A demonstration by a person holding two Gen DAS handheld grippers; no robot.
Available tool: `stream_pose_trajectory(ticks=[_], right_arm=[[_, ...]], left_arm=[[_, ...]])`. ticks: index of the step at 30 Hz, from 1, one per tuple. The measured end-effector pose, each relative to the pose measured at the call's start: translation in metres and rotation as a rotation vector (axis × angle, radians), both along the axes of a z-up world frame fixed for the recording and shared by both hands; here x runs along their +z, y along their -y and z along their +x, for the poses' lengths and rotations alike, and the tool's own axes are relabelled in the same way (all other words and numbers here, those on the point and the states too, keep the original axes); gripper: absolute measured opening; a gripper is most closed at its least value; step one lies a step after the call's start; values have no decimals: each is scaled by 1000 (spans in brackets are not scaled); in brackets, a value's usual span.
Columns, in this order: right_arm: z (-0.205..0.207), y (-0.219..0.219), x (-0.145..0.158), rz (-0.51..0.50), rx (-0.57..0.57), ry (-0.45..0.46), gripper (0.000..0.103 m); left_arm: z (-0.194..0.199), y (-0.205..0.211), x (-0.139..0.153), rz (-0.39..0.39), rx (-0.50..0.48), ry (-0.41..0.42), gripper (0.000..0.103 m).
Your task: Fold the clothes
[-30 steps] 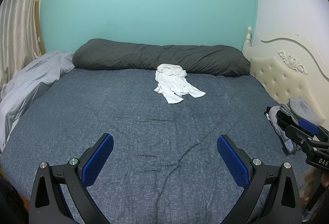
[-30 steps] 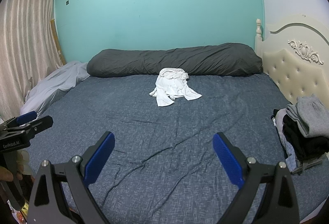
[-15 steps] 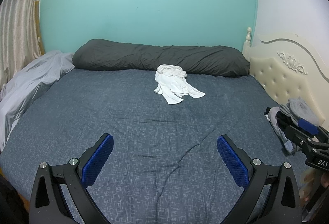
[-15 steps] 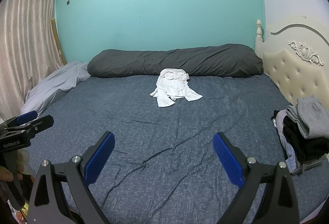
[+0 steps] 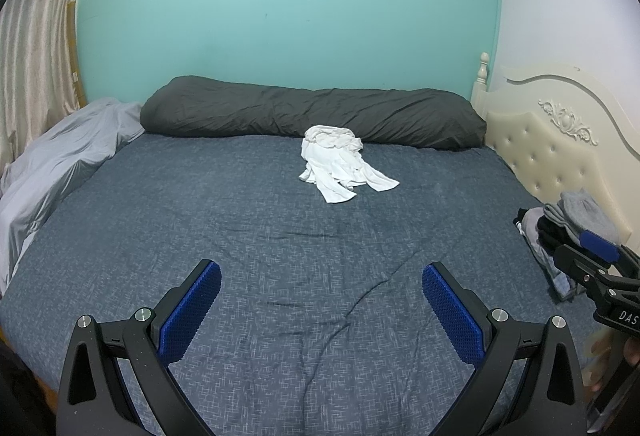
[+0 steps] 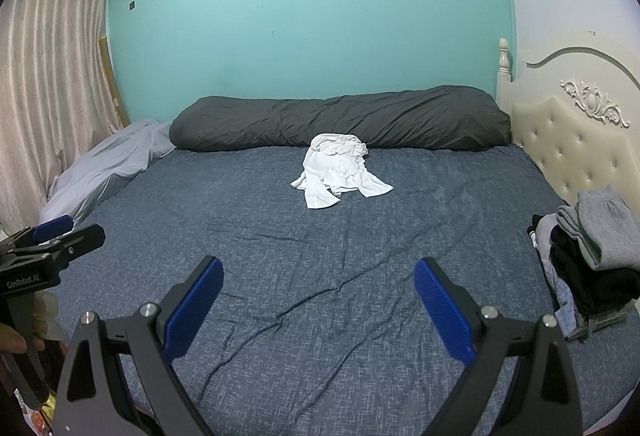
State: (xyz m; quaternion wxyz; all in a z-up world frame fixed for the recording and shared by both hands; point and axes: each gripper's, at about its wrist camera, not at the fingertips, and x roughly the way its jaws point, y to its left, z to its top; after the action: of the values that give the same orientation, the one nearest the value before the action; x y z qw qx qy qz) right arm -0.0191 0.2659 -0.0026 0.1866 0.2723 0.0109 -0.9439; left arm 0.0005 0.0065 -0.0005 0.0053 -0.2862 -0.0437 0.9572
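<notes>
Stretching from the near edge to the far wall, the bed (image 5: 280, 244) carries everything. A dark bolster (image 5: 312, 111) runs along its far side, grey bedding (image 5: 60, 171) sits at 10 o'clock, and a pile (image 6: 592, 252) of dark and grey clothes lies at 3 o'clock by the headboard (image 6: 576, 151).

The white garment (image 5: 340, 163) lies crumpled at 12 o'clock, just in front of the bolster, well apart from both claws. Its long axis runs roughly far-to-near, bunched end toward the bolster, loose ends splayed toward 5 o'clock.

Left claw (image 5: 320, 308) and right claw (image 6: 318, 302) both hang over the near bed, spread wide and empty. Neither looks clearly nearer, so a reach straight ahead seems needed.
</notes>
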Motion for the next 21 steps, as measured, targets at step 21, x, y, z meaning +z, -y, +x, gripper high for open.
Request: stream_pose_trajectory(ticks=[21], right_arm=[[-2, 0, -2, 0, -1, 3, 97]], left_arm=[[-5, 1, 2, 2, 0, 3, 103]])
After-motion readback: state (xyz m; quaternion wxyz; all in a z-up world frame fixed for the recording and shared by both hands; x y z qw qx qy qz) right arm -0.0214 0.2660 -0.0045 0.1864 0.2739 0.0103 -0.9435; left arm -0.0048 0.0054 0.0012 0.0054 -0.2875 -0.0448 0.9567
